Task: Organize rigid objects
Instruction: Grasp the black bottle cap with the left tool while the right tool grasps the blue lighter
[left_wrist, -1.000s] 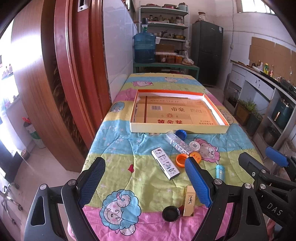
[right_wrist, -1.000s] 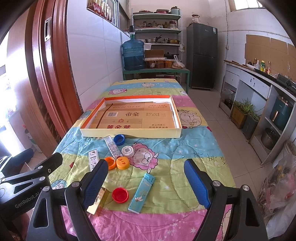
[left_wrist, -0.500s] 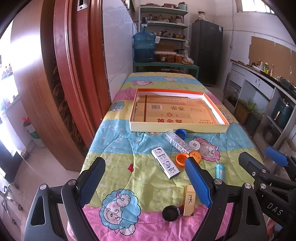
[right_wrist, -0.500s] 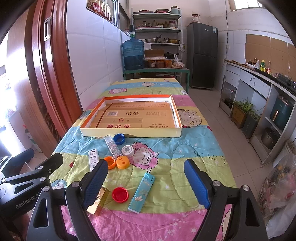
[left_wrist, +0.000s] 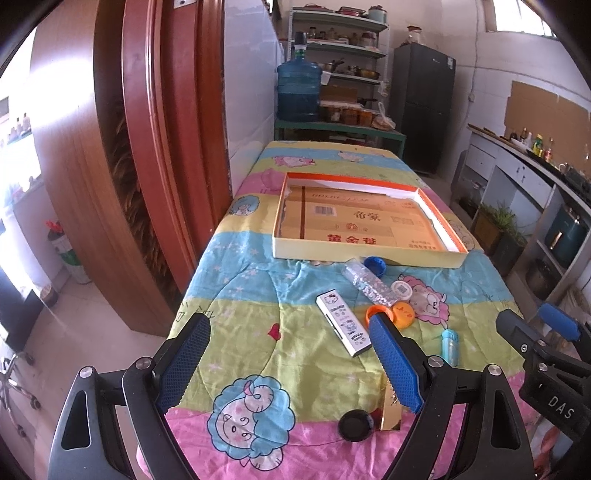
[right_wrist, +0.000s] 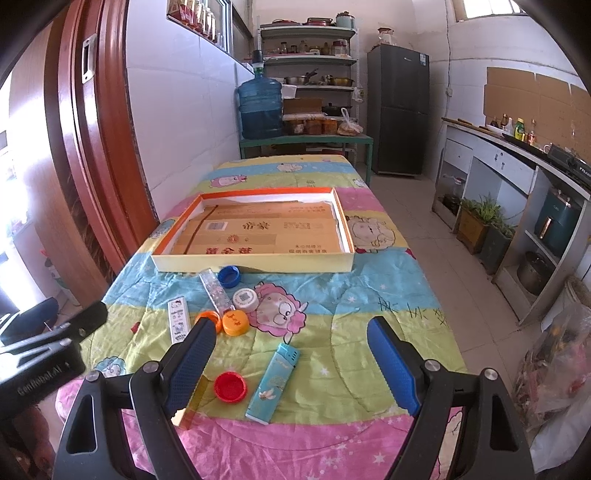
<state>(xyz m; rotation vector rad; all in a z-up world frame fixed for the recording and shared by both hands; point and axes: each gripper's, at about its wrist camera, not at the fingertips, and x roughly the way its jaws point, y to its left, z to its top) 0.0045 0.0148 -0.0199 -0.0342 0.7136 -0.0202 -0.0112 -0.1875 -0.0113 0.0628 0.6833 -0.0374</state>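
A shallow cardboard box lid (left_wrist: 365, 254) (right_wrist: 255, 264) with an orange rim lies mid-table. In front of it lie a blue cap (right_wrist: 229, 276), a clear glitter tube (right_wrist: 216, 291), a white cap (right_wrist: 245, 299), two orange caps (right_wrist: 235, 322), a white Hello Kitty box (left_wrist: 343, 324) (right_wrist: 178, 320), a red cap (right_wrist: 229, 386), a light blue lighter (right_wrist: 275, 380) (left_wrist: 450, 346), a gold box (left_wrist: 391, 411) and a black cap (left_wrist: 355, 425). My left gripper (left_wrist: 291, 365) and right gripper (right_wrist: 291, 365) are both open and empty above the near table edge.
The table is covered by a cartoon-print cloth (right_wrist: 369, 295). A red wooden door frame (left_wrist: 166, 147) stands at the left. A blue water jug (right_wrist: 260, 110), shelves and a black fridge (right_wrist: 400, 114) stand behind. A counter (right_wrist: 517, 177) runs along the right.
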